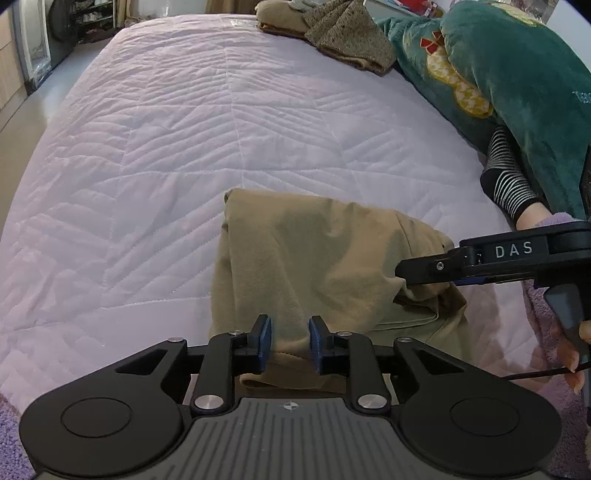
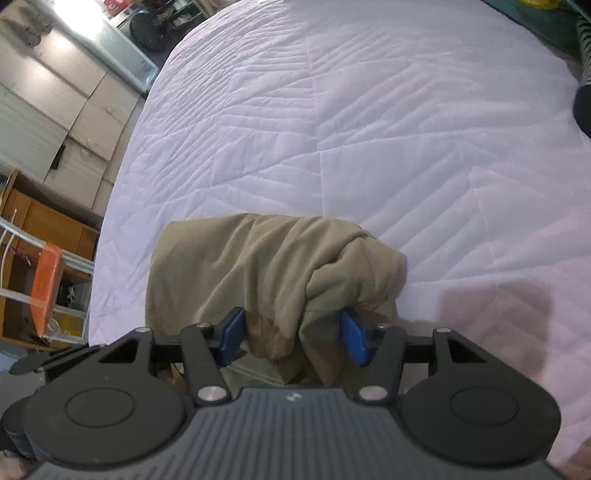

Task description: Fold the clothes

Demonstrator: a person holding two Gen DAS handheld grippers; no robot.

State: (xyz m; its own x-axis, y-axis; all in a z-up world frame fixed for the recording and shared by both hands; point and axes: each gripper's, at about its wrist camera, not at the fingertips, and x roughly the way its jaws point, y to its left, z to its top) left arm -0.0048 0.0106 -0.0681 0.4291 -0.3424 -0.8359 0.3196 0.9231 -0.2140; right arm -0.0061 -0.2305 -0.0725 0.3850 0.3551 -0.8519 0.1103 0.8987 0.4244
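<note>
The folded garment (image 1: 314, 258) lies on the bed (image 1: 147, 147), near its front edge. My left gripper (image 1: 290, 341) sits at its near edge, my right gripper (image 1: 406, 275) at its right side. A clothes pile (image 1: 332, 33) lies far behind; a blanket (image 1: 498, 74) lies right.

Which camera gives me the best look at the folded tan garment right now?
The left wrist view: the tan garment lies almost whole on the quilt, with the right tongs at its side edge. The right wrist view shows it bunched between the open right tongs, its near part hidden.
</note>
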